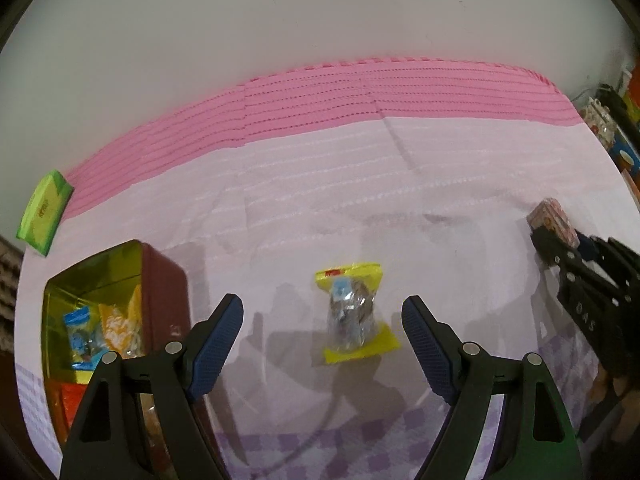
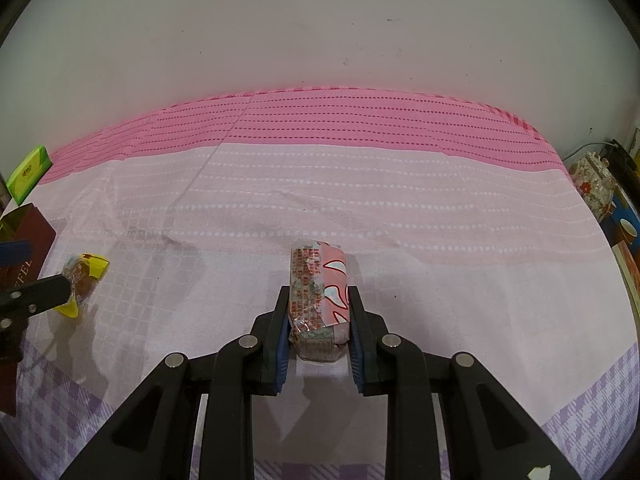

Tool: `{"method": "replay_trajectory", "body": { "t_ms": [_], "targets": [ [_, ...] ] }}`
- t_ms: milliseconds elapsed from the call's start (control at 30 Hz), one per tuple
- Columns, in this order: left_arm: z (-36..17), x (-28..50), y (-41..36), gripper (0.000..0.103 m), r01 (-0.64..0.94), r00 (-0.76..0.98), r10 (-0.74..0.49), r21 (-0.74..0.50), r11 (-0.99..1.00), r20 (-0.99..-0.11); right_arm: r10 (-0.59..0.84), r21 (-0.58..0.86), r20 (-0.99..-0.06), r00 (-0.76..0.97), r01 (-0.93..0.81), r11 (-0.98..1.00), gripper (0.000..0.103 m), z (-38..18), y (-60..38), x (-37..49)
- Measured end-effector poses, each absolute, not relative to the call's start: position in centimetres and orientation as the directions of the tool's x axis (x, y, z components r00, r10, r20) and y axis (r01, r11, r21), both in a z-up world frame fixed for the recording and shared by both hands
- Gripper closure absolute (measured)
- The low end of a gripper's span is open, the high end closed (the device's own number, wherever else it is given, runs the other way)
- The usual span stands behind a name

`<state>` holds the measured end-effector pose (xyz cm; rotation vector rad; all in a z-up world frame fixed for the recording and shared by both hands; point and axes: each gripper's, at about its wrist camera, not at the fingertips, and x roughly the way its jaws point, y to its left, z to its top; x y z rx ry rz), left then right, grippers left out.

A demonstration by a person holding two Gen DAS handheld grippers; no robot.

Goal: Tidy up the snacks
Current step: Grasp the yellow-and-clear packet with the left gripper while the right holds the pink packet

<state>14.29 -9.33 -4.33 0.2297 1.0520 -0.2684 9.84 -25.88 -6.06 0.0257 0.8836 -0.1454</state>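
My left gripper (image 1: 322, 312) is open above the cloth. A snack in a clear wrapper with yellow ends (image 1: 352, 314) lies between its fingers; it also shows in the right wrist view (image 2: 82, 280). A dark red tin box (image 1: 120, 300) with a gold inside stands at the left and holds several snack packets. My right gripper (image 2: 318, 300) is shut on a pink and white snack packet (image 2: 318, 292), just above the cloth. In the left wrist view that packet (image 1: 552, 220) and the right gripper (image 1: 556, 240) are at the far right.
A pink and lilac tablecloth (image 2: 400, 208) covers the table. A green box (image 1: 44, 212) lies at the far left edge by the wall. Flowered and coloured boxes (image 2: 596, 188) stand off the right edge.
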Motion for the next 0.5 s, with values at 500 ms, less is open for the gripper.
{"method": "replay_trajectory", "body": {
  "t_ms": [500],
  "targets": [
    [-6.0, 15.1, -9.5, 0.054, 0.293, 0.420, -0.085, 0.046, 0.955, -0.903, -0.115, -0.036, -0.772, 0.626, 0.138, 0.990, 0.080, -6.0, -25.9, 9.9]
  ]
}}
